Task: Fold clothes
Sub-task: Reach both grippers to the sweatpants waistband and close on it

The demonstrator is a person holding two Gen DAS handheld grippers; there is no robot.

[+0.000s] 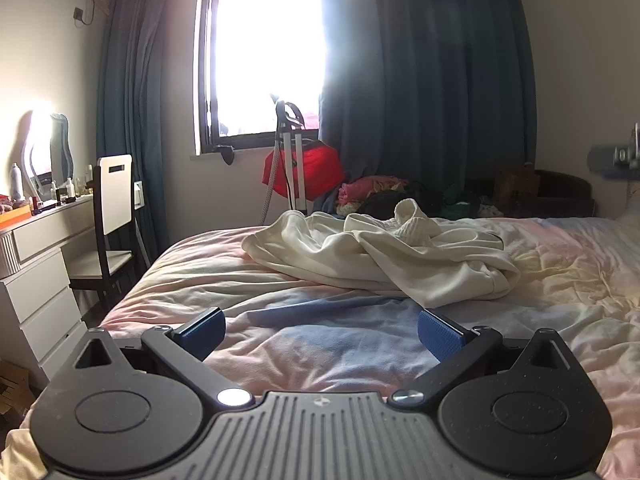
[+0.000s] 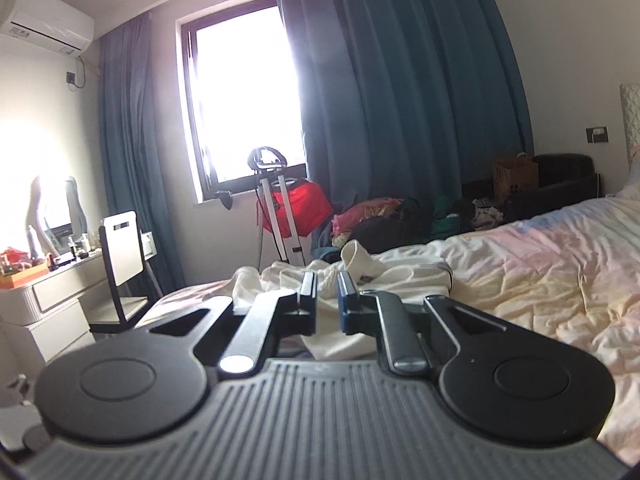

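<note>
A crumpled cream-white garment [image 1: 384, 256] lies in a heap on the pastel bedspread [image 1: 304, 344], its ribbed cuff sticking up. My left gripper [image 1: 320, 332] is open and empty, low over the bed, a short way in front of the garment. In the right wrist view the same garment [image 2: 352, 276] lies just beyond and under my right gripper [image 2: 327, 292]. Its jaws stand close together with a narrow gap, and white cloth shows between and below them. I cannot tell whether they pinch the cloth.
A white dresser [image 1: 36, 272] and a chair [image 1: 112, 216] stand left of the bed. Beyond the bed are a red bag on a stand [image 1: 308, 172], a pile of clothes [image 1: 380, 192] and a dark sofa [image 2: 560, 184]. Blue curtains frame the window.
</note>
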